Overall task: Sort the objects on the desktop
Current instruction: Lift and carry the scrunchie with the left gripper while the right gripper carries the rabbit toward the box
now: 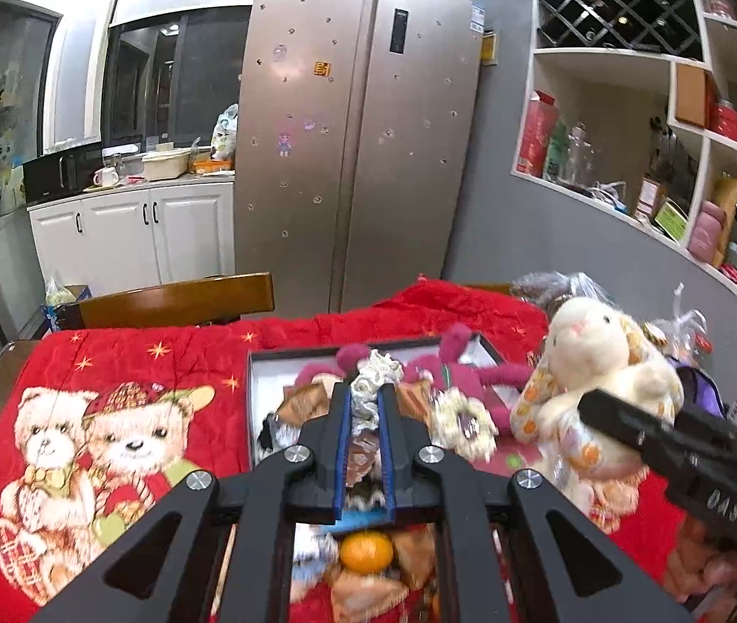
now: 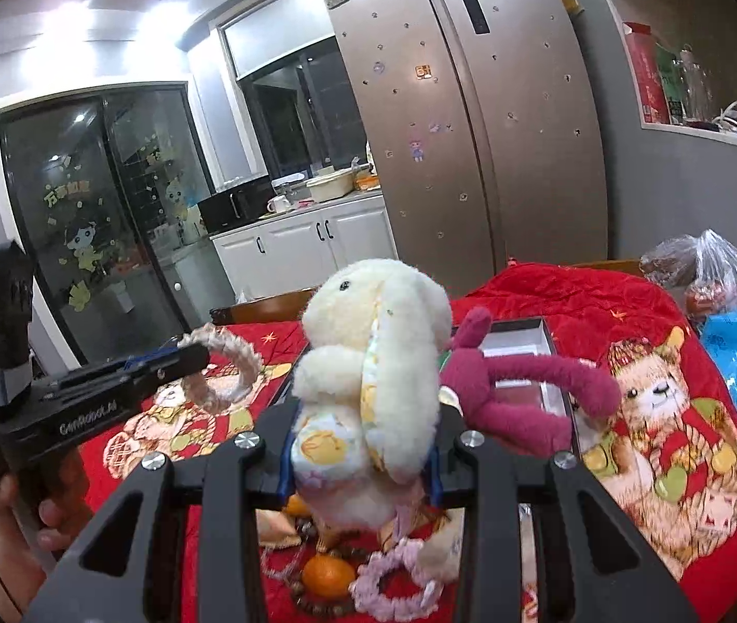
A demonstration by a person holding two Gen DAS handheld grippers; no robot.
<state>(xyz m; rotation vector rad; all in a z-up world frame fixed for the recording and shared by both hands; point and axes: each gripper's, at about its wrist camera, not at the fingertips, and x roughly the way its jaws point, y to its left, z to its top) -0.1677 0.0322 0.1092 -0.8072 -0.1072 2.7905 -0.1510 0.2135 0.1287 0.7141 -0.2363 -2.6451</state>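
My left gripper (image 1: 366,400) is shut on a cream scrunchie (image 1: 371,389) and holds it above the open box (image 1: 259,363); it shows as a ring in the right wrist view (image 2: 223,368). My right gripper (image 2: 363,446) is shut on a cream plush rabbit (image 2: 373,363), held upright above the red blanket (image 2: 576,290); the rabbit also shows in the left wrist view (image 1: 597,379). A magenta plush toy (image 2: 514,389) lies across the box (image 2: 529,342). An orange (image 1: 366,550), snack packets and a pink scrunchie (image 2: 394,581) lie below the grippers.
The red bear-print blanket (image 1: 109,415) covers the table. A wooden chair back (image 1: 176,301) stands at the far edge. Plastic bags (image 2: 706,280) sit at the right. A fridge (image 1: 358,130) and wall shelves (image 1: 654,156) stand behind.
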